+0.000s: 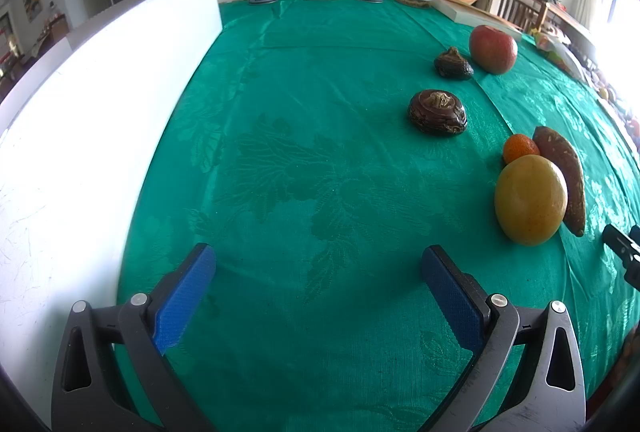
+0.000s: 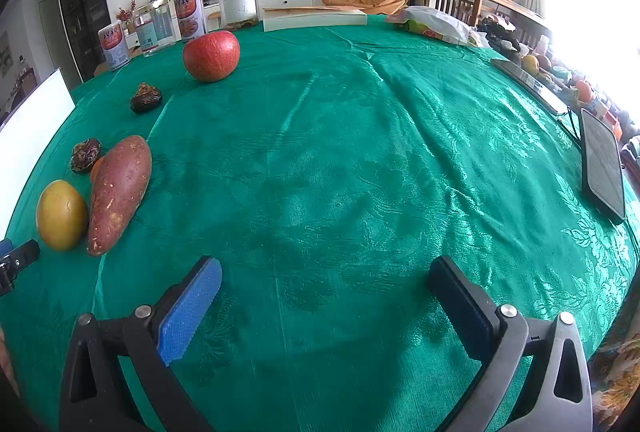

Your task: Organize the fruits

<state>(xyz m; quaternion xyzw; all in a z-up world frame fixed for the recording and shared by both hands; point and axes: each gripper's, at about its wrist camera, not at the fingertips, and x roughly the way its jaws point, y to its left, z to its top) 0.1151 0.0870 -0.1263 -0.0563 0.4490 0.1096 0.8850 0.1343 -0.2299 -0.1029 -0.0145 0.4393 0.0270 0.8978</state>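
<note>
A desk (image 1: 320, 151) draped in a green patterned cloth fills both views, and most of its surface lies bare. In the left wrist view a tall white board (image 1: 100, 103) runs along the left edge of the frame, walling off that side; the wide green middle is open right up to the far edge, where two printed cans, a clear jar and a black-lidded jar stand in a row.

The fruits sit in a loose line down the right side of that view. At upper right is a red apple (image 1: 493, 48), with a small dark wrinkled fruit (image 1: 453, 63) just beside it. A larger dark wrinkled fruit (image 1: 437, 111) lies alone lower down. Nearer the lower right, a yellow round fruit (image 1: 531, 199) touches a reddish sweet potato (image 1: 562, 175), and a small orange (image 1: 520, 147) peeks from behind them (partly hidden).

In the right wrist view the same group hugs the left edge of the frame, leaving the centre and right open; a dark phone (image 2: 602, 163) rests near the right edge.

The left gripper (image 1: 319, 272) hovers low over empty cloth, blue-padded fingers spread wide with nothing between them. The right gripper (image 2: 325, 282) does likewise, fingers apart and empty.
</note>
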